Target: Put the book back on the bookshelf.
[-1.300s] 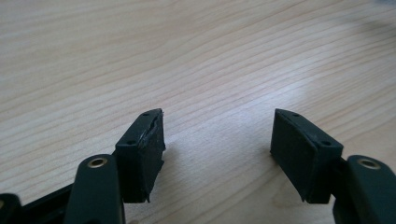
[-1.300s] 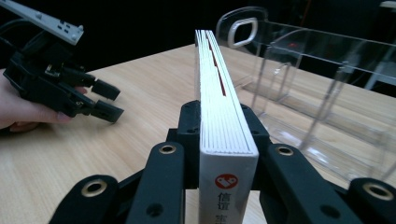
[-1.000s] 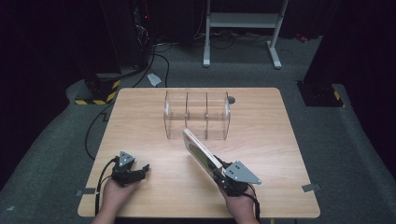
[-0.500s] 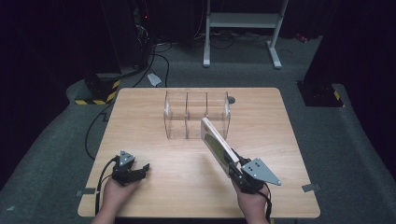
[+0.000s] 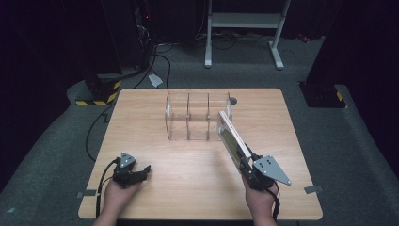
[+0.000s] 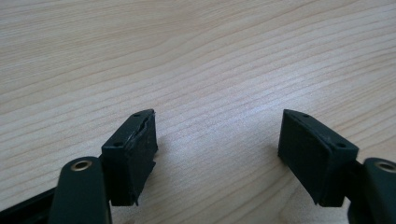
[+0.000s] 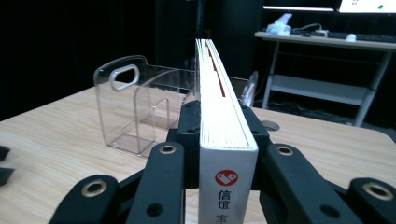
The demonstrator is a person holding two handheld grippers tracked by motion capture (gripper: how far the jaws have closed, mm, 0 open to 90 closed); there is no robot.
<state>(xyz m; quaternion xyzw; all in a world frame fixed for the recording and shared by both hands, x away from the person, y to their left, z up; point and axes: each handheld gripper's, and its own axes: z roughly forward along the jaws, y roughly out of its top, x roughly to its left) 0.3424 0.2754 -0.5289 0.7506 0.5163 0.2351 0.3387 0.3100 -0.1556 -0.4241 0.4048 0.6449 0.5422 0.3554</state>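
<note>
Nearing clear rack (image 5: pixel 197 117) edge, book (image 5: pixel 233 139) clamped.

The right gripper (image 7: pixel 228 140) clamps a white book (image 7: pixel 224 135) on edge, spine nearest the camera, pages running away. Beyond it, a clear plastic rack (image 7: pixel 140 107) stands toward the table's (image 7: pixel 51 135) far edge.

Book (image 5: pixel 231 136): white cover, thick, closed, red logo and dark characters on the spine (image 7: pixel 227 184). Held off the bench on edge, spine toward the person, tilted so its far end rises and leans toward the rack (image 5: pixel 188 117). Far end sits by the rack's right end; contact cannot be told.

Rack: clear plastic, upright dividers, handle slot in one end wall (image 7: pixel 123 74), standing mid-bench at the back.
</note>
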